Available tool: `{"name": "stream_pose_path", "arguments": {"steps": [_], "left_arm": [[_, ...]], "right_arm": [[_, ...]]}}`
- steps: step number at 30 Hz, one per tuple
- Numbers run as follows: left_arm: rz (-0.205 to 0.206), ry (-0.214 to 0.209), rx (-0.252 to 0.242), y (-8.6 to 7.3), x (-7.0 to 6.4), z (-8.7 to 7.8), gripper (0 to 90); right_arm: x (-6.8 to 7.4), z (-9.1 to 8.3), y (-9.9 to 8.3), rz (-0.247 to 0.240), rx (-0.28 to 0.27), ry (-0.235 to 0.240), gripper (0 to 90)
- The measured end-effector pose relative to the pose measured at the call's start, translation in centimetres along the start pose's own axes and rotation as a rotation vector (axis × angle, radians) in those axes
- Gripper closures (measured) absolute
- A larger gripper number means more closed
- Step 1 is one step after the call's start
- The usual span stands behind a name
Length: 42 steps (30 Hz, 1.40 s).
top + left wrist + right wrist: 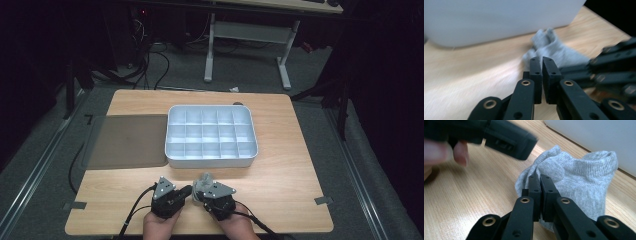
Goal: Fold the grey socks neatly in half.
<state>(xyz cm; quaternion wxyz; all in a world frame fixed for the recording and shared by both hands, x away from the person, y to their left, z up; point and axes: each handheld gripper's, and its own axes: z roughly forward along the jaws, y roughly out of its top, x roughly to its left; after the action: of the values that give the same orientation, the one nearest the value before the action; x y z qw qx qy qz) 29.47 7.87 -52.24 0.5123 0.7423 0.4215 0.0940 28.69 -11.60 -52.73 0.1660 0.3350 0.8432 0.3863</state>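
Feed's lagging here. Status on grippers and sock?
Right gripper shut on grey sock. Left gripper shut, empty, beside it. Sock on table, before white tray. Nothing blocking.

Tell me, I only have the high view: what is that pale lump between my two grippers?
Observer: A grey ankle sock, crumpled on the wood in front of the white tray.
Operator: Is it gripped?
Observer: It seems so: the right gripper has its jaws shut on a puckered fold of it.
Operator: And the other side?
Observer: The left gripper is shut on nothing; the sock lies just beyond its tips.
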Motion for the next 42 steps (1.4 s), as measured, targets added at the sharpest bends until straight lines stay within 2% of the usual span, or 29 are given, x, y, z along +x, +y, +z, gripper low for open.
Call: {"name": "stream_pose_path", "arguments": {"steps": [1, 2, 6, 8, 11, 17, 19, 20, 22, 24, 25, 27, 31, 34, 38, 42], "left_arm": [[0.009, -0.012, -0.002, 0.3, -0.2, 0.1, 87.8], [0.035, -0.023, -0.001, 0.7, -0.6, 0.4, 88.2], [0.083, -0.028, 0.019, 1.4, -1.2, 1.5, 89.9], [0.080, -0.019, 0.048, 1.3, -1.0, 2.1, 90.0], [0.085, 0.019, 0.088, 0.9, -0.5, 2.8, 90.0], [0.083, 0.039, 0.104, 0.5, -0.2, 3.1, 90.0], [0.077, 0.037, 0.109, 0.5, -0.1, 3.1, 90.0], [0.077, 0.035, 0.110, 0.5, -0.1, 3.1, 90.0], [0.072, 0.034, 0.111, 0.5, -0.1, 3.2, 90.0], [0.070, 0.032, 0.112, 0.5, -0.1, 3.2, 90.0], [0.070, 0.032, 0.112, 0.5, -0.1, 3.2, 90.0], [0.071, 0.031, 0.113, 0.5, 0.0, 3.2, 90.0], [0.075, 0.033, 0.117, 0.5, 0.0, 3.2, 90.0], [0.117, 0.054, 0.122, 0.6, 0.0, 3.2, 90.0], [0.131, 0.057, 0.123, 0.5, -0.1, 3.1, 90.0], [0.151, 0.041, 0.128, 0.5, -0.4, 3.2, 90.0]], "right_arm": [[0.1, 0.0, 0.0, 0.000, -0.001, -0.003, 88.6], [0.1, 0.0, 0.0, 0.000, 0.000, -0.005, 88.6], [0.2, 0.0, -0.1, -0.005, -0.006, -0.006, 88.6], [0.2, -0.1, -0.2, -0.003, -0.007, -0.002, 88.5], [0.2, 0.0, -0.3, 0.005, -0.017, -0.001, 88.4], [0.3, 0.0, -0.3, 0.005, -0.021, -0.004, 87.9], [0.2, -0.1, -0.2, 0.014, -0.018, 0.008, 85.5], [0.1, -0.5, 0.0, 0.017, -0.026, 0.020, 84.7], [-0.3, -1.6, 0.4, 0.032, -0.079, 0.028, 84.8], [-1.2, -2.8, 1.1, 0.055, -0.126, -0.002, 85.7], [-1.6, -3.0, 1.3, 0.062, -0.131, -0.013, 85.9], [-2.6, -3.1, 1.6, 0.074, -0.122, -0.032, 85.9], [-3.3, -1.5, 0.8, 0.070, -0.038, -0.041, 82.8], [-3.3, -0.4, 0.0, 0.064, 0.016, -0.055, 81.6], [-3.2, -0.5, -0.5, 0.072, 0.002, -0.059, 81.8], [-3.1, -0.8, -0.7, 0.068, 0.010, -0.058, 81.9]]}}
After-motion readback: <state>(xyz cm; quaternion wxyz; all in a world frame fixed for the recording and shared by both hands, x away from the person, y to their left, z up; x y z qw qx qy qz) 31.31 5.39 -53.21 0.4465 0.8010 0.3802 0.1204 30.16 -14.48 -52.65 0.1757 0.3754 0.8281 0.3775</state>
